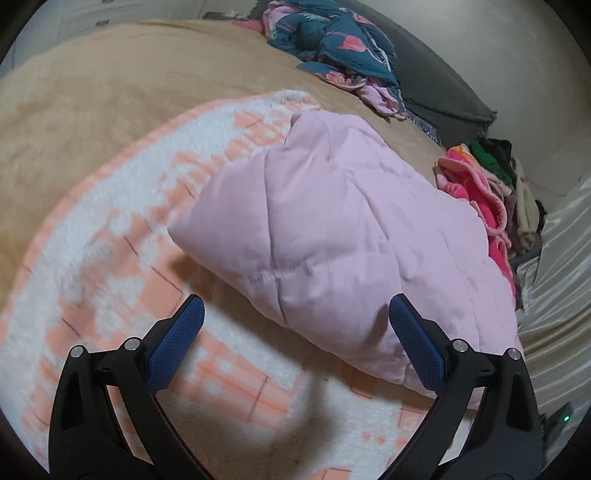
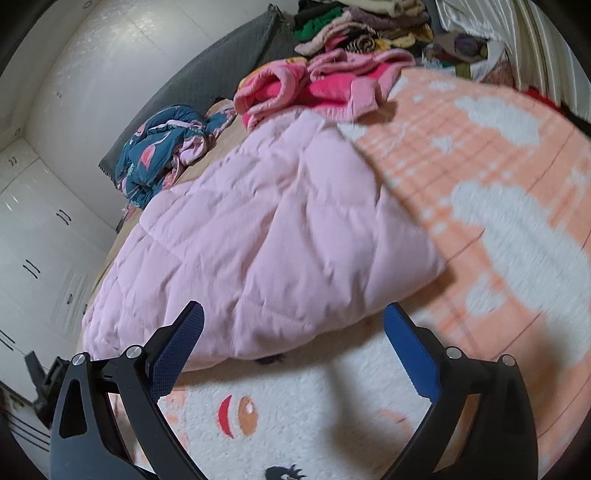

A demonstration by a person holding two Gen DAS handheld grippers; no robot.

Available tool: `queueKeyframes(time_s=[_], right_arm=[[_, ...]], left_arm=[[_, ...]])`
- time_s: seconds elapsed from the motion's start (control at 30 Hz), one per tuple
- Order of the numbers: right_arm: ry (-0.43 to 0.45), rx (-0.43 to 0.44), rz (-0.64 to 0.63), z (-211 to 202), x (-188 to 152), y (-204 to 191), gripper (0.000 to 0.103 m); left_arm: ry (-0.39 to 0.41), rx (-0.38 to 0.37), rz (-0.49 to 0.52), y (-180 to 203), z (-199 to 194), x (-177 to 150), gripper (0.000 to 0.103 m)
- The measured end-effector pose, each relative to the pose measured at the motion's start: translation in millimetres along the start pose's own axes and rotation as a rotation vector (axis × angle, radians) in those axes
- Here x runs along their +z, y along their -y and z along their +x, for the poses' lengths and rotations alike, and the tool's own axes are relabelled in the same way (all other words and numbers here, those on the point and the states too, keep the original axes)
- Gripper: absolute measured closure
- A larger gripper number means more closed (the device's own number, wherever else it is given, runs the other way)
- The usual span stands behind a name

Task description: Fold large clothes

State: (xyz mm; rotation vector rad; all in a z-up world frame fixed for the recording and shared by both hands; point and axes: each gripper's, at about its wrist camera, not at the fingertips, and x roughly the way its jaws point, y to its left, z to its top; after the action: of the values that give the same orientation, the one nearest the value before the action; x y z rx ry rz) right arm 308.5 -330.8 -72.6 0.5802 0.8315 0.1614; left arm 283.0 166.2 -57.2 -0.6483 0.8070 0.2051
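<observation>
A pale pink quilted jacket (image 1: 332, 236) lies folded into a thick bundle on a white-and-peach fleece blanket (image 1: 110, 258) on the bed. My left gripper (image 1: 295, 343) is open and empty, just short of the bundle's near edge. In the right wrist view the same pink jacket (image 2: 266, 240) lies on the blanket (image 2: 498, 192), and my right gripper (image 2: 293, 347) is open and empty at its near edge, above the blanket. Neither gripper touches the jacket.
A teal patterned garment (image 1: 325, 40) lies crumpled at the far side of the bed; it also shows in the right wrist view (image 2: 162, 147). A pink fleece garment (image 2: 317, 88) and a pile of clothes (image 2: 369, 26) lie beyond the jacket. A grey headboard (image 1: 436, 85) and white wardrobes (image 2: 40, 236) border the bed.
</observation>
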Motion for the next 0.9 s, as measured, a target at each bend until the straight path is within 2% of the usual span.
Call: queueKeyframes(time_s=[0.1, 0.23, 0.43, 0.73, 0.9], right_arm=[[-0.019, 0.002, 0.003, 9.5, -2.7, -2.8, 0.006], [-0.017, 0.026, 0.069, 19.3, -1.4, 2.8, 0.006], [-0.038, 0.107, 0.18, 39.2, 5.0, 18.5, 0.004], [-0.009, 0.152, 0.216, 57.5, 20.2, 17.5, 0.004], [0.012, 0.148, 0.213, 62.5, 24.6, 16.0, 0.004]], left_arm=[[-0.007, -0.04, -0.044, -1.0, 4.6, -5.1, 0.01], [-0.041, -0.104, -0.075, 1.4, 15.6, -6.7, 0.01], [-0.055, -0.172, -0.135, -1.1, 31.9, 2.7, 0.01], [-0.046, -0.18, -0.147, -0.9, 54.1, 15.3, 0.008], [-0.047, -0.193, -0.15, -4.2, 61.5, 19.0, 0.008]])
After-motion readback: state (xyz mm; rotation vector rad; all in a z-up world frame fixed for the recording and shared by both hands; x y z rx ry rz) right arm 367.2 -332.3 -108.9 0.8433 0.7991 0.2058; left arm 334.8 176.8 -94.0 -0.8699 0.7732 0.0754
